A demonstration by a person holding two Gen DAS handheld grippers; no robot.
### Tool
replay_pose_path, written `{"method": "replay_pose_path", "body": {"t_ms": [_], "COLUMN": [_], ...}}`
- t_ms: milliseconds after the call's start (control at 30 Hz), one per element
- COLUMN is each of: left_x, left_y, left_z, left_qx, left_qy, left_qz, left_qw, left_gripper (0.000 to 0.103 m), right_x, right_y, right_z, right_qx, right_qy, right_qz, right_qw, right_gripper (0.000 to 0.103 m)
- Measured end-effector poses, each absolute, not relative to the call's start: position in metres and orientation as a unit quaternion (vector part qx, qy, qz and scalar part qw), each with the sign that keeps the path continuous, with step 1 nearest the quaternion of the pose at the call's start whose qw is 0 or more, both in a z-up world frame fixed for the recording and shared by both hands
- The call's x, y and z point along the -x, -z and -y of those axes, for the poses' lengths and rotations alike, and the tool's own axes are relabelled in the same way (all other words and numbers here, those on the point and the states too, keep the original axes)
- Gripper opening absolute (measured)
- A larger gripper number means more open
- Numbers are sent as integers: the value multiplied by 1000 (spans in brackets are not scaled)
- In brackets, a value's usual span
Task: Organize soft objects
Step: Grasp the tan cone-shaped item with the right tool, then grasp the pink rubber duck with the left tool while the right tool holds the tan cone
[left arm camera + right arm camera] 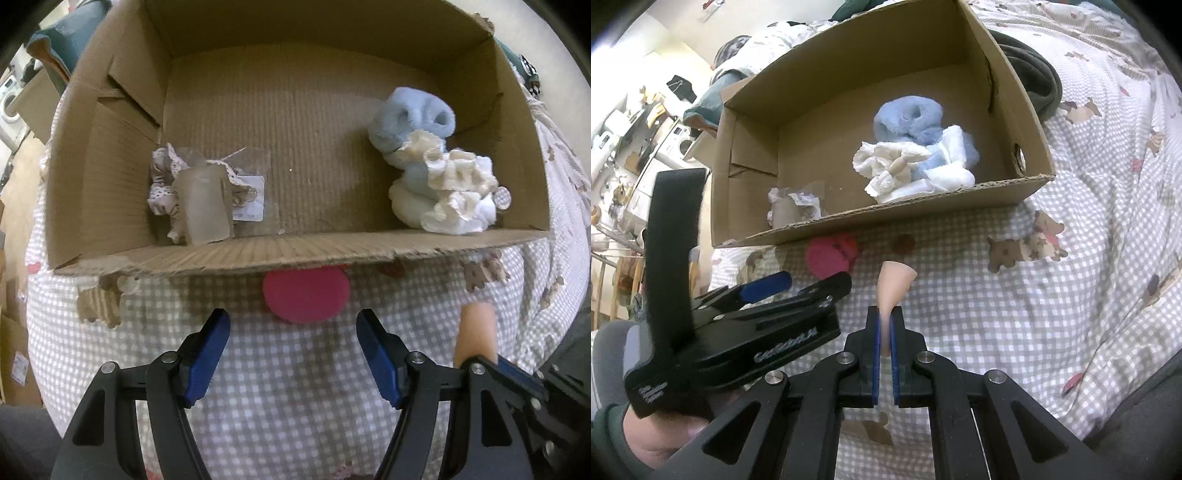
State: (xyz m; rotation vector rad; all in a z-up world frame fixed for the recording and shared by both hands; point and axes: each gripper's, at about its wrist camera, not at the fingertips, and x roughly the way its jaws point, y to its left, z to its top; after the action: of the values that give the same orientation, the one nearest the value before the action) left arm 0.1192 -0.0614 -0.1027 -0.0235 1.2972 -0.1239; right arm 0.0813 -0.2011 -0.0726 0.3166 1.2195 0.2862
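Your right hand-held gripper [884, 325] is clenched on the peach sponge [894, 286]; your left hand-held gripper [293, 332] stands released above the pink puff [306, 295], before the cardboard box [258, 254].

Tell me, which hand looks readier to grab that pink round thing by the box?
Left, probably. Its tongs stand open and empty just short of the pink round pad, while the right tongs are shut on a peach sponge.
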Motion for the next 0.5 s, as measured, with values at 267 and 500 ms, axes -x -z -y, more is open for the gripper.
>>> {"method": "replay_pose_path", "body": {"t_ms": [267,500], "left_x": [-137,-135], "left_y": [115,115], "left_z": [65,63], "left_qx": [1,-5], "left_qy": [47,56], "left_qz": [-602,-595], "left_qw": [797,802], "left_gripper": [68,40], "right_x": [-79,-81], "right_y": [74,74], "right_z": [200,201], "right_qx": [-144,-142], "right_qy": [-134,-128], "right_qz": [-566,-564], "right_qw": [801,803], "right_gripper": [7,6]}}
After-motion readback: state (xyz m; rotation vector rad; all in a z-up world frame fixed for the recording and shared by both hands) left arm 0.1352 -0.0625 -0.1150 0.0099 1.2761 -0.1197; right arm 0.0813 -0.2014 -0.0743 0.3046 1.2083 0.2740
